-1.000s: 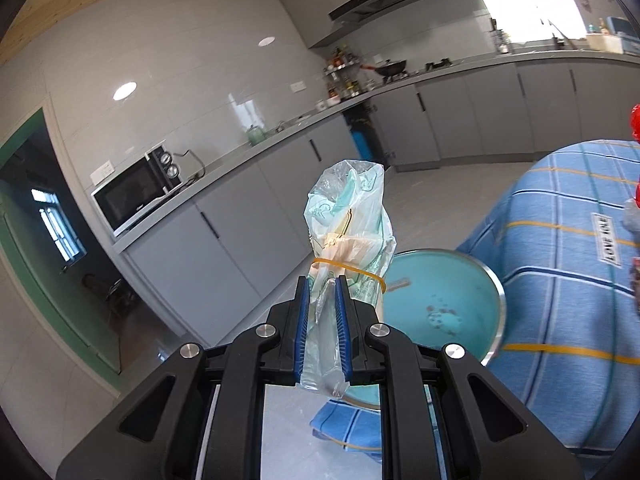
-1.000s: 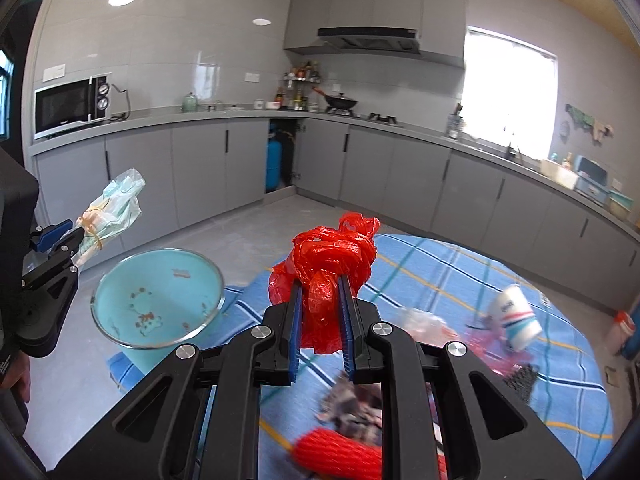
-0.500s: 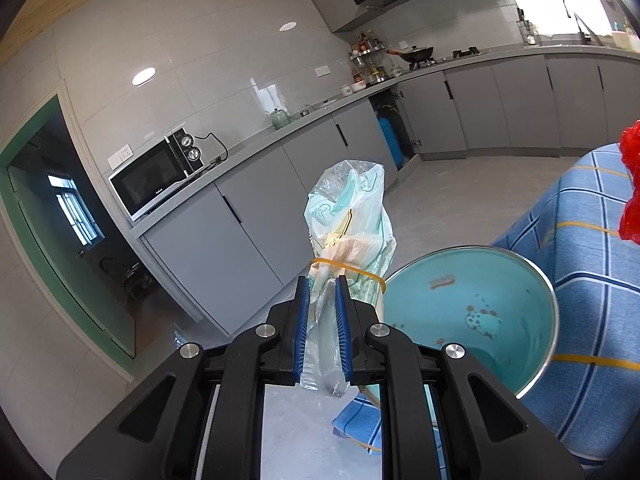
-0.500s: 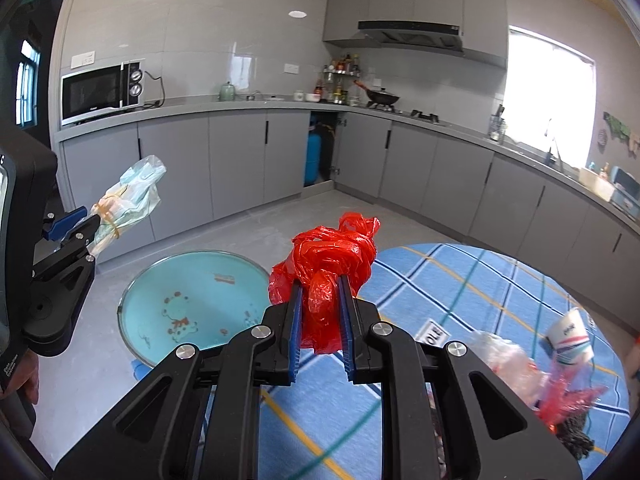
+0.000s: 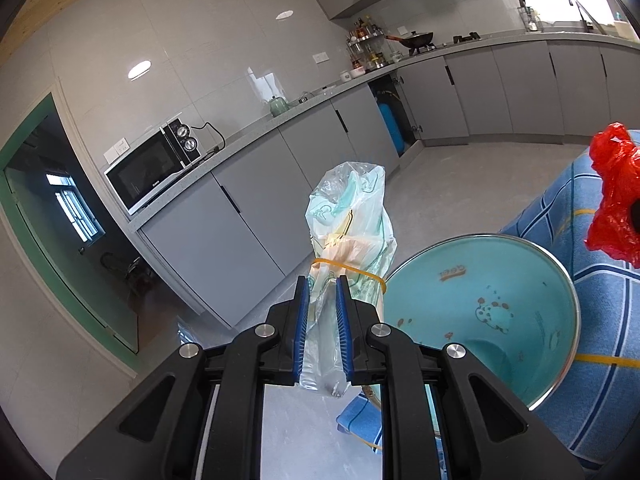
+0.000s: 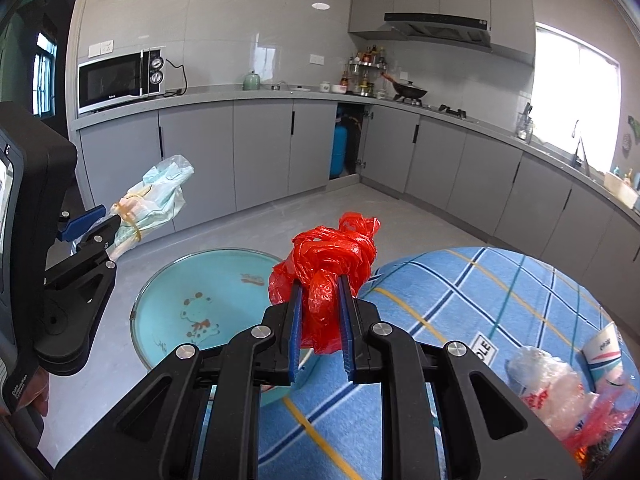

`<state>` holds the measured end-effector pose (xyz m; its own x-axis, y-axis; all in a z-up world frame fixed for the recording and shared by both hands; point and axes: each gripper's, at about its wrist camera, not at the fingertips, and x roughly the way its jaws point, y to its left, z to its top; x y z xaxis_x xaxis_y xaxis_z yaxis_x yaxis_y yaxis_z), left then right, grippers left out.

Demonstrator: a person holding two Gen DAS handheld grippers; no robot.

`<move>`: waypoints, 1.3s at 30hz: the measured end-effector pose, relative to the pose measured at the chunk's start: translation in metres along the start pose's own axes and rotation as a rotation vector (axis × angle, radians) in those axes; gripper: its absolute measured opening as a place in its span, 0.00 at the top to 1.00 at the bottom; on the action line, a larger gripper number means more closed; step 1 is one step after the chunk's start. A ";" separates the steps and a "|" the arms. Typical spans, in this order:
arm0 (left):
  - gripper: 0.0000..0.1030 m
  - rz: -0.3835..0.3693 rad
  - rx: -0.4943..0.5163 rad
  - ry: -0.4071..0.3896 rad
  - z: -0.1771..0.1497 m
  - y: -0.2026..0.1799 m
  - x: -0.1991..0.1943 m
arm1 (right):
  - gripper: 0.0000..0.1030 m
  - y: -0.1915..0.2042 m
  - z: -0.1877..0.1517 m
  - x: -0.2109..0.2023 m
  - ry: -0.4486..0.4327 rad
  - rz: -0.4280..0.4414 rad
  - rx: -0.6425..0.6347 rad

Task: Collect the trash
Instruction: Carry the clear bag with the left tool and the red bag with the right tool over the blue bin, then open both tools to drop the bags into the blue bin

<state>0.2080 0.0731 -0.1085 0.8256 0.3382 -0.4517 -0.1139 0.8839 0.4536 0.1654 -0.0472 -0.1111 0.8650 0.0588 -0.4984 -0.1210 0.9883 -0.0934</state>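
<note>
My left gripper is shut on a clear plastic bag bound with a yellow rubber band; it also shows in the right wrist view. It hangs just left of a teal basin, seen again in the right wrist view. My right gripper is shut on a crumpled red plastic bag, held over the basin's right rim. The red bag also shows at the right edge of the left wrist view.
The basin stands at the edge of a table with a blue checked cloth. More trash lies on it at the right: a clear wrapper and a paper cup. Grey kitchen cabinets and a microwave line the walls.
Both grippers have swung left towards the basin with their bags still held. The basin now looks larger and closer, and the red bag has come over its rim.
</note>
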 end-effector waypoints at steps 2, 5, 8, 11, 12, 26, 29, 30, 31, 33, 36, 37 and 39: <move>0.85 -0.002 0.002 0.008 -0.001 0.000 0.005 | 0.83 0.002 -0.001 0.004 0.005 0.008 -0.001; 0.85 -0.004 0.005 0.021 -0.003 -0.001 0.011 | 0.83 0.003 0.000 0.010 0.013 0.017 -0.004; 0.84 -0.010 0.009 0.027 -0.004 -0.003 0.014 | 0.83 0.005 -0.001 0.014 0.020 0.026 -0.005; 0.84 -0.021 0.014 0.029 -0.004 -0.005 0.014 | 0.83 0.007 -0.002 0.018 0.029 0.036 -0.006; 0.84 -0.022 0.016 0.029 -0.005 -0.006 0.014 | 0.83 0.006 -0.002 0.020 0.031 0.039 -0.006; 0.25 0.035 -0.006 0.023 -0.010 0.000 0.019 | 0.63 0.009 -0.008 0.038 0.055 0.064 -0.027; 0.25 0.045 -0.029 0.033 -0.008 0.010 0.021 | 0.44 0.004 -0.008 0.039 0.051 0.090 0.002; 0.25 0.047 -0.036 0.035 -0.008 0.013 0.021 | 0.44 0.003 -0.008 0.038 0.047 0.080 0.002; 0.25 0.044 -0.039 0.035 -0.008 0.014 0.021 | 0.44 0.002 -0.007 0.036 0.044 0.075 0.005; 0.24 0.049 -0.038 0.029 -0.006 0.016 0.019 | 0.43 -0.001 -0.007 0.032 0.045 0.081 0.020; 0.17 0.046 -0.038 0.016 -0.005 0.014 0.012 | 0.39 -0.006 -0.007 0.019 0.030 0.065 0.030; 0.17 0.048 -0.033 0.010 -0.005 0.012 0.009 | 0.38 -0.008 -0.006 0.014 0.028 0.061 0.035; 0.17 0.033 -0.030 0.005 -0.005 0.010 0.003 | 0.36 -0.014 -0.006 0.000 0.019 0.041 0.038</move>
<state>0.2071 0.0842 -0.1093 0.8181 0.3693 -0.4407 -0.1580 0.8813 0.4453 0.1636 -0.0618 -0.1152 0.8500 0.0970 -0.5178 -0.1373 0.9897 -0.0400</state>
